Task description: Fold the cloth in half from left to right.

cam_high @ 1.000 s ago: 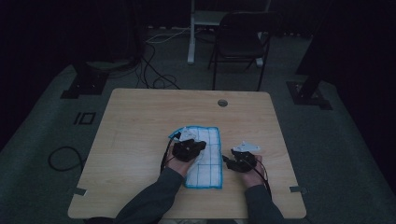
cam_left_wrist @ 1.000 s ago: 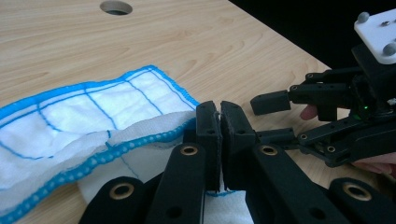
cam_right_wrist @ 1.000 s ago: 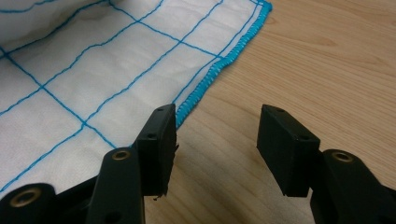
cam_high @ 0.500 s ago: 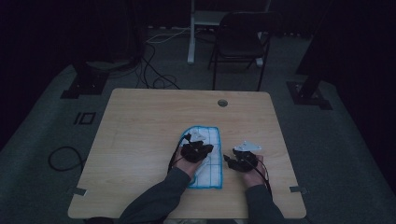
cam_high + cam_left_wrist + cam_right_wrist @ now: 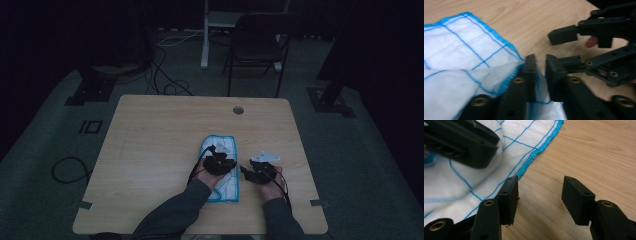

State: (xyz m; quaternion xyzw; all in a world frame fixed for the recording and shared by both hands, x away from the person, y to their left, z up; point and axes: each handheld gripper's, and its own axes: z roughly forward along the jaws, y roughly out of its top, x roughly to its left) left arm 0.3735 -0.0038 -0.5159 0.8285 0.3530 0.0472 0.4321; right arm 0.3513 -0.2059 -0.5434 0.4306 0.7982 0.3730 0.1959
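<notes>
White cloth with blue grid lines and blue stitched hem lay folded on the wooden worktop; the left claw, just parted, was released around its edge, and the right claw was held released alongside.

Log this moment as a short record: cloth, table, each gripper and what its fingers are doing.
cloth: white cloth with blue grid lines and blue hem, folded over, lying on the table
table: light wooden table, round hole near the far edge
left gripper: left gripper over the cloth's right edge; fingers just opened, a cloth fold lying between them, not pinched
right gripper: right gripper on bare wood just right of the cloth's hem, fingers apart, nothing between them
background: chair beyond the table
</notes>
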